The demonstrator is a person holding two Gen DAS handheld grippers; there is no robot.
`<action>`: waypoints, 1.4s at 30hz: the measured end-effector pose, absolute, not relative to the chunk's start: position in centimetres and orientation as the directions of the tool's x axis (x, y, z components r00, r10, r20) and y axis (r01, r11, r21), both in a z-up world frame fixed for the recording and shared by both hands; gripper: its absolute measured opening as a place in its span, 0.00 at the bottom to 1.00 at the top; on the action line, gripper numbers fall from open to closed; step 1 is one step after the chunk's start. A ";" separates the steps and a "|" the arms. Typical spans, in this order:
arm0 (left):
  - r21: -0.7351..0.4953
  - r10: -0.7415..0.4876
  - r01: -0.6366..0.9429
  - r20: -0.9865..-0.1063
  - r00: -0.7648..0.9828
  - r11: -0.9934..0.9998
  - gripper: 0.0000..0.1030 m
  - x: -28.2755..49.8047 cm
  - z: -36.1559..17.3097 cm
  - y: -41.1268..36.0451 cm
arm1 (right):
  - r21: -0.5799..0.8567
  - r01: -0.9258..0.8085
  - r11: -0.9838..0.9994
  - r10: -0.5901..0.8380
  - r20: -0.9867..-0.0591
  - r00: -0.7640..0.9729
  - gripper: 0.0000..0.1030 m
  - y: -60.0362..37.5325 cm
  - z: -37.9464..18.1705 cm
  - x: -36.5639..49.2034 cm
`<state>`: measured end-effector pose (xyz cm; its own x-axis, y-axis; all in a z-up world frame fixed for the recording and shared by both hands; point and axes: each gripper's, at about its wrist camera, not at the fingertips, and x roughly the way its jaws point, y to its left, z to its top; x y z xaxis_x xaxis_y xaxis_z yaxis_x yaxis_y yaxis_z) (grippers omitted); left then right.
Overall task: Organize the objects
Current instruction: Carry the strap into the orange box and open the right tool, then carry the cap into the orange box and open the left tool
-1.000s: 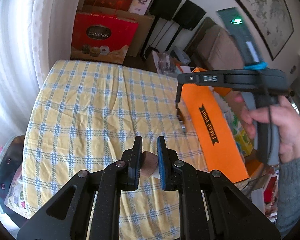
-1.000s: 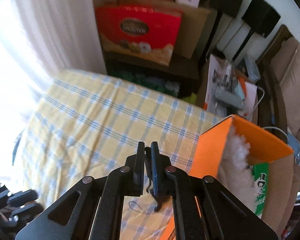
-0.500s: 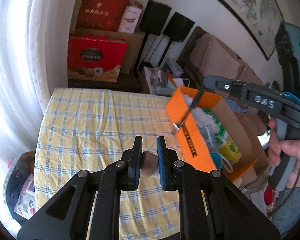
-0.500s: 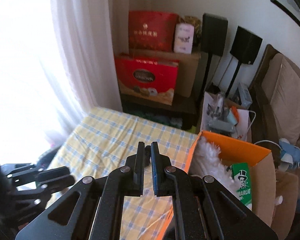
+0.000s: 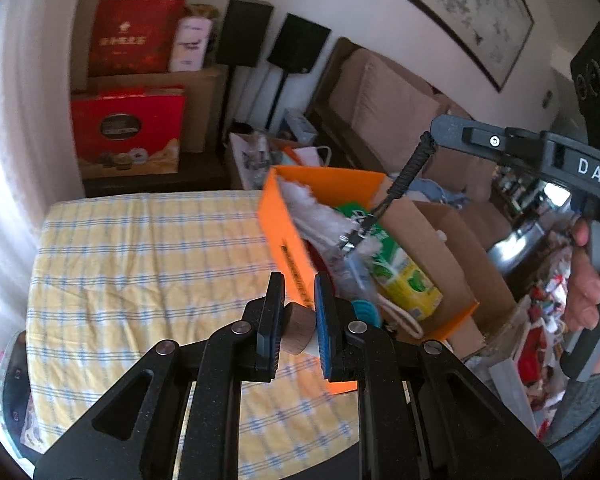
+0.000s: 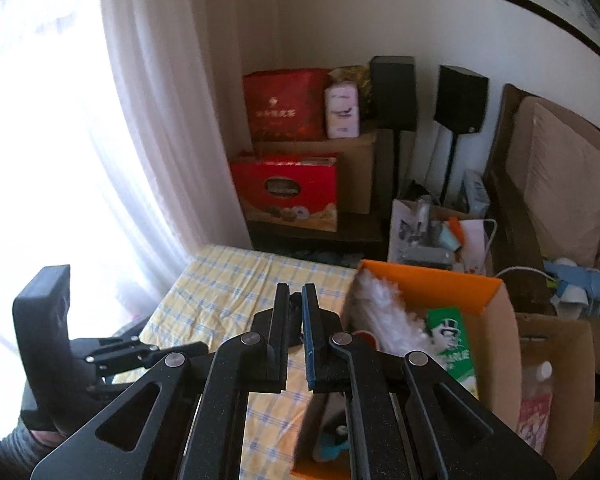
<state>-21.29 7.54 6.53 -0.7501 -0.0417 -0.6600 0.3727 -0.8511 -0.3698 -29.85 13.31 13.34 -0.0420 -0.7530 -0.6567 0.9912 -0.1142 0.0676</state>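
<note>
My left gripper (image 5: 298, 320) is shut on a small wooden stopper (image 5: 298, 330), brown with a white end, held above the yellow checked tablecloth (image 5: 148, 264). My right gripper (image 6: 295, 314) is shut on a black braided cord (image 6: 294, 308). In the left wrist view the right gripper (image 5: 434, 136) is at the upper right. The cord (image 5: 406, 174) hangs from it, and its metal clip (image 5: 352, 240) dangles over the open orange box (image 5: 278, 224). The left gripper (image 6: 188, 348) shows low on the left of the right wrist view.
The orange box (image 6: 428, 280) stands at the table's right edge and holds white fluff (image 5: 316, 216), a green carton (image 5: 400, 272) and other items. A cardboard box (image 6: 556, 352) sits beside it. Red gift boxes (image 5: 128, 132), speakers and a sofa stand behind. A curtain (image 6: 152, 120) hangs on the left.
Both grippers have risen and drawn back from the table. The right gripper carried the cord from above the cloth to above the open orange box. The stopper stays gripped.
</note>
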 end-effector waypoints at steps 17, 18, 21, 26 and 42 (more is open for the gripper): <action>-0.388 0.071 0.278 -0.682 -0.728 -0.879 0.13 -28.7 4.8 14.5 | 0.079 0.960 -0.270 -0.704 -0.697 -0.141 0.04 19.4 10.1 -37.8; -0.390 0.077 0.276 -0.685 -0.724 -0.879 0.13 -29.1 4.5 14.9 | 0.068 0.957 -0.280 -0.698 -0.699 -0.154 0.04 19.6 9.8 -38.1; -0.382 0.087 0.266 -0.697 -0.711 -0.885 0.13 -30.5 4.0 16.1 | 0.059 0.951 -0.303 -0.678 -0.715 -0.171 0.04 19.7 8.7 -39.1; -0.356 0.093 0.257 -0.726 -0.681 -0.898 0.13 -32.5 2.9 17.7 | 0.055 0.941 -0.333 -0.647 -0.740 -0.186 0.04 19.9 6.7 -40.4; -0.292 0.054 0.292 -0.786 -0.616 -0.911 0.28 -35.1 -0.1 18.2 | 0.060 0.927 -0.370 -0.588 -0.787 -0.184 0.05 18.6 2.6 -42.4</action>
